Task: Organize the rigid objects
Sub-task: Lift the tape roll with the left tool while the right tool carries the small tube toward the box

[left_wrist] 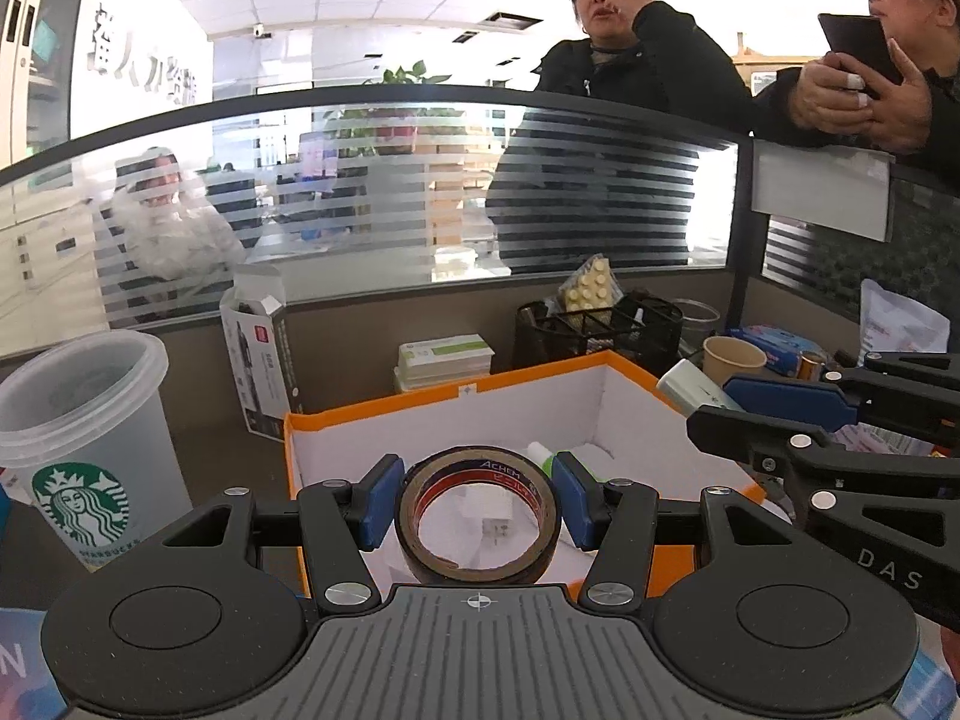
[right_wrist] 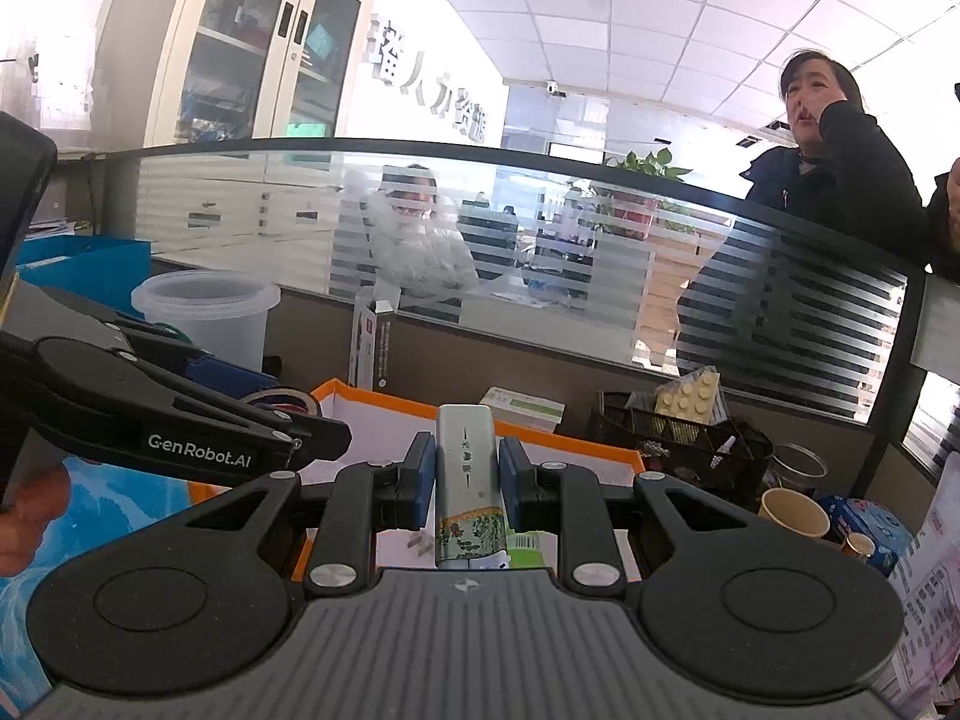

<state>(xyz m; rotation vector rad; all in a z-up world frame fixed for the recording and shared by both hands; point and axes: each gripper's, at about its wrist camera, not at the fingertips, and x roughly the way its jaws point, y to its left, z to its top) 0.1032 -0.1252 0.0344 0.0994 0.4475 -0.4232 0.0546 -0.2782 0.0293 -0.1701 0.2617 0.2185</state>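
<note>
Clamping a brown tape roll (left_wrist: 478, 515) upright between their blue pads, the left tongs (left_wrist: 478, 504) hold it over the orange-rimmed white box (left_wrist: 384, 405), while the right tongs (right_wrist: 465, 480) grip a slim silver-green packet (right_wrist: 467, 480) lengthwise above the same box's near edge.

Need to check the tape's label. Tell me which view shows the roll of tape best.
Left wrist view. The roll of tape sits face-on between the left tool, its printed inner ring readable, over the orange box. The right wrist view shows only a sliver of its top edge behind the left tool's arm.
</note>
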